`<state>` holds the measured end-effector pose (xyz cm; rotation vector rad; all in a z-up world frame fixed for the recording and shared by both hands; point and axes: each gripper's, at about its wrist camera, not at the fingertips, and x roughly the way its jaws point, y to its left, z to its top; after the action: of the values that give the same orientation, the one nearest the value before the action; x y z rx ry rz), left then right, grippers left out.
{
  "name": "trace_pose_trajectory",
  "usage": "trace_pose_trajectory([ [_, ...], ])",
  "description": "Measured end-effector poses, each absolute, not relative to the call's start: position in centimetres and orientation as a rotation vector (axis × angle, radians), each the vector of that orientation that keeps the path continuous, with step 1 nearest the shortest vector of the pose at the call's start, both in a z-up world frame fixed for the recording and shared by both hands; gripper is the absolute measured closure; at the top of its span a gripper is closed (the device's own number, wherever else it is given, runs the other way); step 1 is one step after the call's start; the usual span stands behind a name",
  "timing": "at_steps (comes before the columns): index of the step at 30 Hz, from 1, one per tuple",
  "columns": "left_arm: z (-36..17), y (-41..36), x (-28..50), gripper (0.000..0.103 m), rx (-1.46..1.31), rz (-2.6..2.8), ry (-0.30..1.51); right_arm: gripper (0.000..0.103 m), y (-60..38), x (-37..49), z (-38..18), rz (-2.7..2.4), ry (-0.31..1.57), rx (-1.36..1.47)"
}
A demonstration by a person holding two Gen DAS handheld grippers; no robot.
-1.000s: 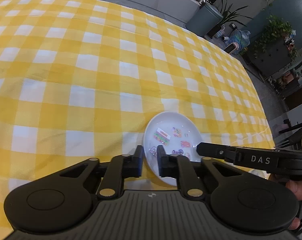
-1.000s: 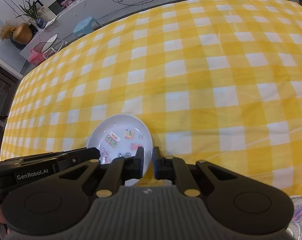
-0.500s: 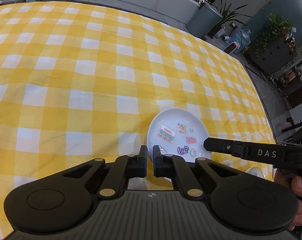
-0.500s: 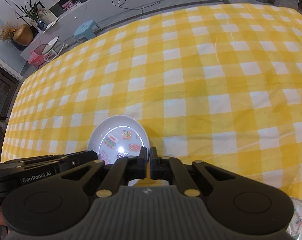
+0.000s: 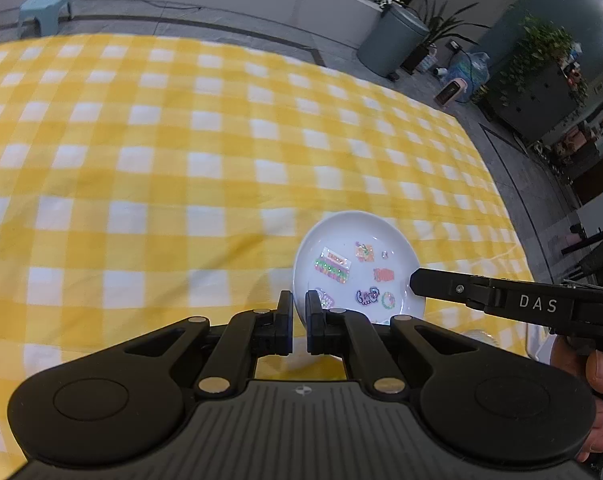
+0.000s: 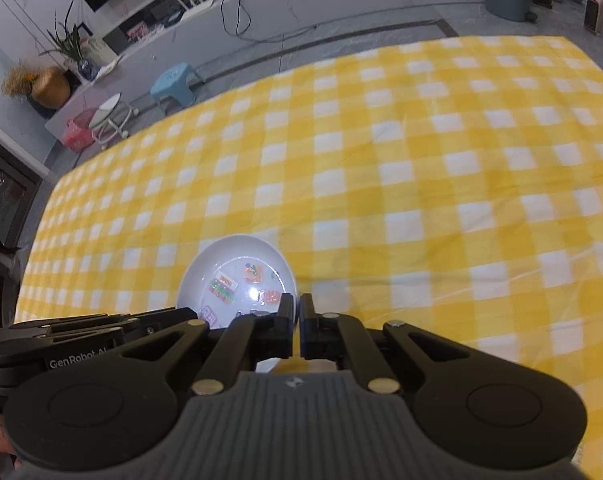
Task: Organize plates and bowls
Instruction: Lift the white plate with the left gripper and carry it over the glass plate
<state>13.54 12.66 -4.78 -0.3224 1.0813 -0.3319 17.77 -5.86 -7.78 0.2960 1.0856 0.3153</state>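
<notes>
Jaws on both claws went from a narrow gap to clamped within the last second. Left gripper is pinched on the near-left rim of the white dish; right gripper is pinched on its near-right rim, so the dish sits just ahead of and between the two claws, one edge in each. In the left wrist view the right claw's finger comes in from the right and meets the dish rim beside the sticker prints. Compared with the earlier frames the yellow check tablecloth looks smaller and blurred under the dish, and more of the floor and the blue stool shows, so both hands have come up together with the dish in them. Whether it is fully clear of the cloth I cannot tell; its underside is hidden behind the claws.

Judgement: the grasp step is done and the two-handed lift has started. Next comes the carry to wherever the dishes get stacked. Main risk is a thin rim slipping if the hands drift apart.
</notes>
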Motion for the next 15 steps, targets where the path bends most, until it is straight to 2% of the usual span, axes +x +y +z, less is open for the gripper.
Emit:
trace_pose_trajectory([
  [15,-1.2,5.4,11.8,0.097,-0.249,-0.392,1.063,0.103,-14.0,13.3,-3.4,0.268,0.996,0.366],
])
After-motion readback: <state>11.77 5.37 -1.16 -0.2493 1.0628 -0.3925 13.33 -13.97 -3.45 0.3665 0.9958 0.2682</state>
